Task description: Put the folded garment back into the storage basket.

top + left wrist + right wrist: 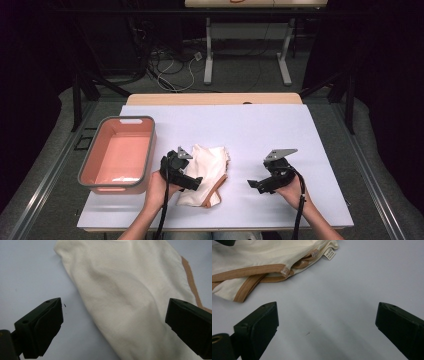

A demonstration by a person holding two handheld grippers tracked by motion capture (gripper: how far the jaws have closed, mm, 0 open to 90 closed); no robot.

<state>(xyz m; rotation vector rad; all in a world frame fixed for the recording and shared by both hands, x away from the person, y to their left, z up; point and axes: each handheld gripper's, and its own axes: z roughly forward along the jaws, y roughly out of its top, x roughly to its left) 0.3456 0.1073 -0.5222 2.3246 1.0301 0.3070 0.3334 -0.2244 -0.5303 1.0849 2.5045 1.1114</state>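
A folded cream cloth (210,170) with tan trim lies on the white table cover (260,130), left of the middle. My left gripper (196,182) hovers over the cloth's left side, pointing right. In the left gripper view its jaws stand wide open (113,322), with the cream cloth (120,295) under the gap and no pad pressing on it. My right gripper (254,185) is to the right of the cloth, pointing left at it, and is apart from it. Its jaws are open (327,325) over bare table, with the cloth (262,255) and its small white label (329,254) farther ahead.
A pink bin with a grey rim (150,150) stands at the table's left edge, close to my left hand. A bare wooden strip (215,99) runs along the table's far side. Beyond it are a desk frame (209,60) and cables on the floor.
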